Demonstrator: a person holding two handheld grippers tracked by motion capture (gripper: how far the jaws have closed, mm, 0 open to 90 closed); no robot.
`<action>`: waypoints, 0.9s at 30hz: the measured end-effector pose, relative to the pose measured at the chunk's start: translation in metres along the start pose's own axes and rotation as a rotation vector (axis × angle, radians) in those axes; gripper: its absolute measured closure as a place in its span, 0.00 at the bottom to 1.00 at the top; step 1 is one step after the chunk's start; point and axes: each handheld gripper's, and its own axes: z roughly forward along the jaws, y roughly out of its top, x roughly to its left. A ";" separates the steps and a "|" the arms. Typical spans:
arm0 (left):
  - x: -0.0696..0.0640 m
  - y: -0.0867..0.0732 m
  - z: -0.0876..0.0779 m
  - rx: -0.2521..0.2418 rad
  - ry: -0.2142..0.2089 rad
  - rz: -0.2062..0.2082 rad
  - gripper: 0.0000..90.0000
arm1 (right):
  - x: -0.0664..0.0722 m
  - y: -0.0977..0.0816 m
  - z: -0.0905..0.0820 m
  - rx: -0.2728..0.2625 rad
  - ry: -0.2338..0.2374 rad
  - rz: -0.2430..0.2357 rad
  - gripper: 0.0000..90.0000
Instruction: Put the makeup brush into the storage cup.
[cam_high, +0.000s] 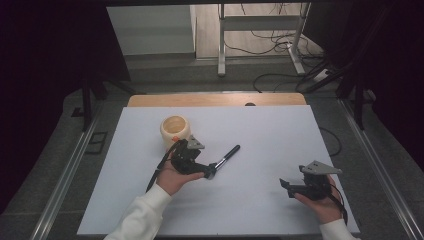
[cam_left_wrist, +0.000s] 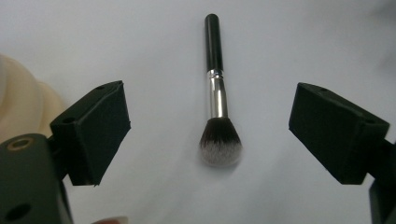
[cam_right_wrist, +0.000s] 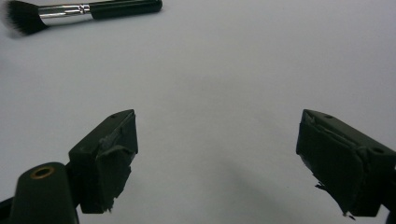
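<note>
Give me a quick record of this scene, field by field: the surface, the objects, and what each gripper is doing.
surface: white table
brush: makeup brush lying flat, black handle, silver ferrule, bristles toward the left gripper
cup: cream round holder, upright, open top, beside the left gripper
left gripper: left gripper open, jaws wide to either side of the brush head, not touching it
right gripper: right gripper open, holding nothing, over bare table apart from the brush
</note>
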 end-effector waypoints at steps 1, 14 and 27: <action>0.000 0.000 0.001 0.002 -0.001 -0.001 0.15 | 0.000 0.000 0.000 0.001 -0.001 -0.002 0.15; -0.003 0.007 0.018 0.036 -0.020 0.008 0.16 | 0.000 -0.001 0.001 0.007 0.000 -0.004 0.15; -0.005 0.012 0.027 0.055 -0.023 0.010 0.15 | 0.000 -0.001 0.002 0.008 0.005 -0.007 0.15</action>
